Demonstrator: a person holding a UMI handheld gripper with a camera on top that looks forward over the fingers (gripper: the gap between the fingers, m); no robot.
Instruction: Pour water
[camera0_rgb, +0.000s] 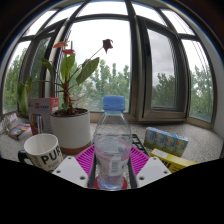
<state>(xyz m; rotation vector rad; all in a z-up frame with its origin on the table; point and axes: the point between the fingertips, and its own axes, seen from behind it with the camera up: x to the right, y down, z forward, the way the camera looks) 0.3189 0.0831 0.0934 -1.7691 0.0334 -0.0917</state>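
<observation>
A clear plastic water bottle (112, 140) with a blue cap (115, 102) stands upright between my fingers, very close to the camera. My gripper (112, 166) is shut on the bottle, with the pink pads (86, 158) pressing its lower body from both sides. Its base is hidden low between the fingers. A white mug (42, 151) with dark letters stands on the table (200, 150) just left of the left finger, its mouth facing up.
A white pot with a tall flowering plant (70, 128) stands behind the mug, with a pink carton (42, 108) beside it. A blue packet (165, 140) and a yellow item (172, 158) lie to the right. A bay window (160, 70) is behind.
</observation>
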